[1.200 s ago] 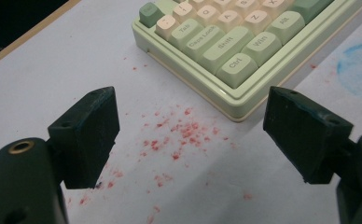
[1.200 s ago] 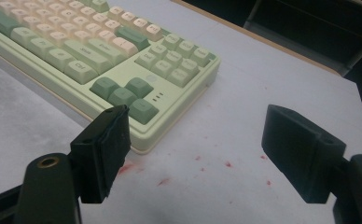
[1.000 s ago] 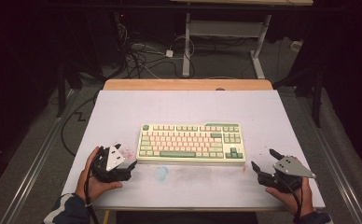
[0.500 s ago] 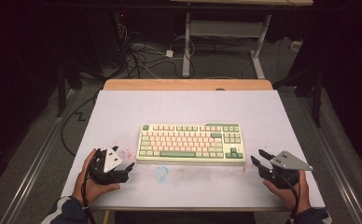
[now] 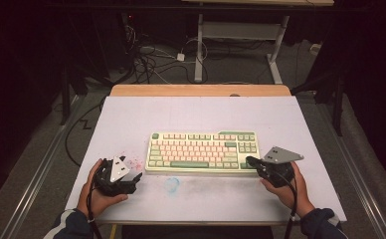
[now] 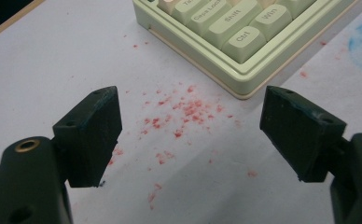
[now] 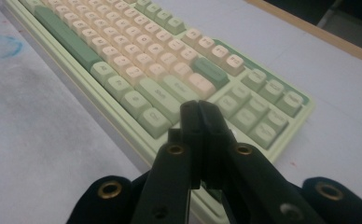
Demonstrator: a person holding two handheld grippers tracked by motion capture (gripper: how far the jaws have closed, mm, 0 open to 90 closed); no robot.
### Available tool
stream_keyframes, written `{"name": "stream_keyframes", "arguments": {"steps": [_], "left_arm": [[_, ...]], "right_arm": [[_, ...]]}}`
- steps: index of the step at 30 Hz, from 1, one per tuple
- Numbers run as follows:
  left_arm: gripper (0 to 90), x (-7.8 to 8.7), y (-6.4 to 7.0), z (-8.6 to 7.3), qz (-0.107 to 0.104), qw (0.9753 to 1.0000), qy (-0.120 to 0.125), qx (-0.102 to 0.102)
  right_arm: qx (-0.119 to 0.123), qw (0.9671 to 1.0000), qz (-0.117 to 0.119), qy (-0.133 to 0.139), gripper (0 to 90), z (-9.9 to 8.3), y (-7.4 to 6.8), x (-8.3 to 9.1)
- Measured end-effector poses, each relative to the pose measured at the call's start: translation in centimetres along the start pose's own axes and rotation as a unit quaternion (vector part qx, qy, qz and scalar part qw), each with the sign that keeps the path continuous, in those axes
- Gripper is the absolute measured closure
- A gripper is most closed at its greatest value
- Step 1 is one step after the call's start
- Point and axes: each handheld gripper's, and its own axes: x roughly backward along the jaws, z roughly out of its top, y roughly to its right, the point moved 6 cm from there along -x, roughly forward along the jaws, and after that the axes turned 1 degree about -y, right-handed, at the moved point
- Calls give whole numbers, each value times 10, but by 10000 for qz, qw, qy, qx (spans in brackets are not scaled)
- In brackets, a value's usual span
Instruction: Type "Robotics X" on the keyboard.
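On the matte white table [image 5: 196, 119], right gripper [image 7: 201, 108] jaws pressed together over the glossy keyboard [image 5: 203, 151]; left gripper [image 6: 191, 123] spread.

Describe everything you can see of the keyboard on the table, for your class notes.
The keyboard is a compact mechanical-looking board with a pale green, plastic-looking case, cream keycaps in the middle, light green modifier keys and a darker green spacebar. Legends such as Shift, Ctrl and Win are readable in the left gripper view. It lies flat, long side toward the person, mid-table on the white table cover, beside red speckles. The right gripper, jaws closed, is at its near right corner; contact cannot be confirmed.
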Motion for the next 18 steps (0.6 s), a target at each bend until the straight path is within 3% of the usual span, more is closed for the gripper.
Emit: {"name": "stream_keyframes", "arguments": {"steps": [8,18], "left_arm": [[195,0,0,-2,-2,10000,-35,12],[195,1,0,-4,-30,10000,-75,-9]], "right_arm": [[206,9994,224,-175,900,19,-9,-28],[319,9981,295,-433,900,20,-14,-49]]}}
